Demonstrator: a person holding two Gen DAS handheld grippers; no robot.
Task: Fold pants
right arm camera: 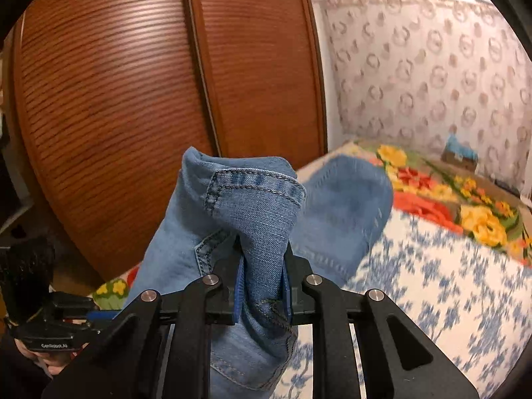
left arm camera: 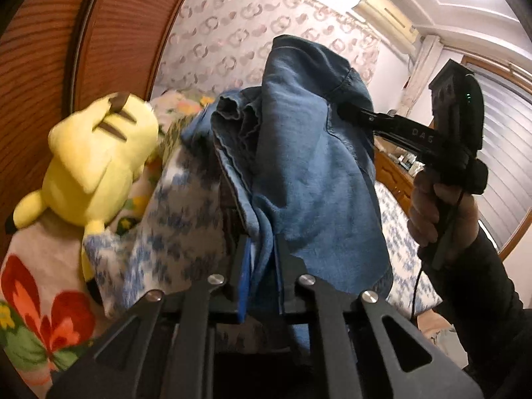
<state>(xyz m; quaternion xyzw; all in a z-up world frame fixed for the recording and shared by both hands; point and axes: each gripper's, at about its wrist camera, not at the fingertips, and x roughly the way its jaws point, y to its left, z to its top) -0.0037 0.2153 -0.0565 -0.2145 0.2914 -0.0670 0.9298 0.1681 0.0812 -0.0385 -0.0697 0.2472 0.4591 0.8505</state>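
Looking at the biggest stuff first, we've got a brown slatted wardrobe (right arm camera: 133, 99) behind a bed (right arm camera: 432, 282) with a blue-and-white flowered cover. A bright flowery blanket (right arm camera: 465, 212) lies further back on it. The jeans (left arm camera: 299, 166) are up off the bed, bunched and hanging between our two tools. A yellow plush toy (left arm camera: 99, 159) sits on the blanket off to the left. Our left gripper (left arm camera: 259, 266) is clamped nearly closed on a fold of denim. Our right gripper (right arm camera: 262, 276) is pinched tight on a stitched hem of the same jeans.
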